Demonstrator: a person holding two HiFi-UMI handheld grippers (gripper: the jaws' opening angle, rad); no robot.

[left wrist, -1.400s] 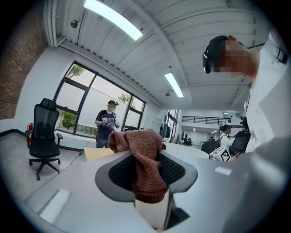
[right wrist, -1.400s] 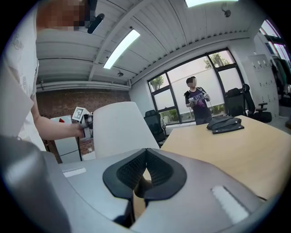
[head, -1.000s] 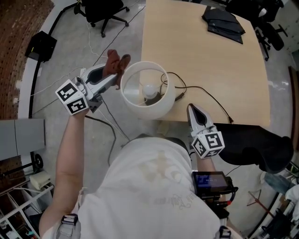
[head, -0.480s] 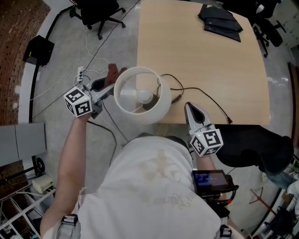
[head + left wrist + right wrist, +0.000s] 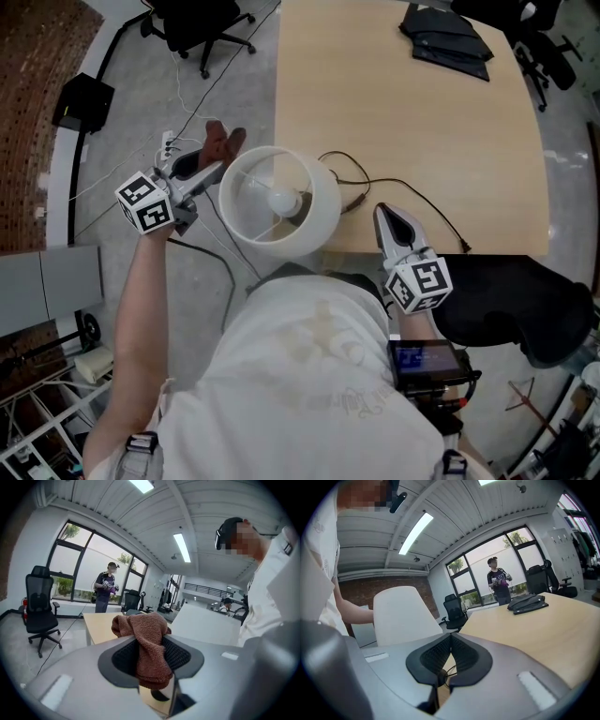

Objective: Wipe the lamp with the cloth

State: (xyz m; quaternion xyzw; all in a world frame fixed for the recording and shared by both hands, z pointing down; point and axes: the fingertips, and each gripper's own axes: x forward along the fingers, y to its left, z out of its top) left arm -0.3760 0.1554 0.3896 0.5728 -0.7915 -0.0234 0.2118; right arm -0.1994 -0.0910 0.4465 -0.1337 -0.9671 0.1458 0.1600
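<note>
Between the left gripper (image 5: 214,170) jaws, brown cloth (image 5: 149,648) pinched, lamp (image 5: 314,225) just beside

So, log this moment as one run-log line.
left gripper: shut on cloth | right gripper: shut, empty | cloth beside lamp, contact unclear

Your lamp (image 5: 278,204) stands at the near left corner of the table (image 5: 422,112), and its shade reaches out past the table's left edge. To the left of the shade, off the table, your left gripper (image 5: 212,169) has the cloth (image 5: 223,143) between its jaws. The cloth is just beside the shade's far left side. Your right gripper (image 5: 386,217) is right of the lamp, over the table's near edge, apart from the shade. A cable (image 5: 357,198) runs along the table from the lamp toward the right. A folded bundle (image 5: 448,42) lies at the table's far right. An office chair (image 5: 192,19) stands on the floor, far left.
</note>
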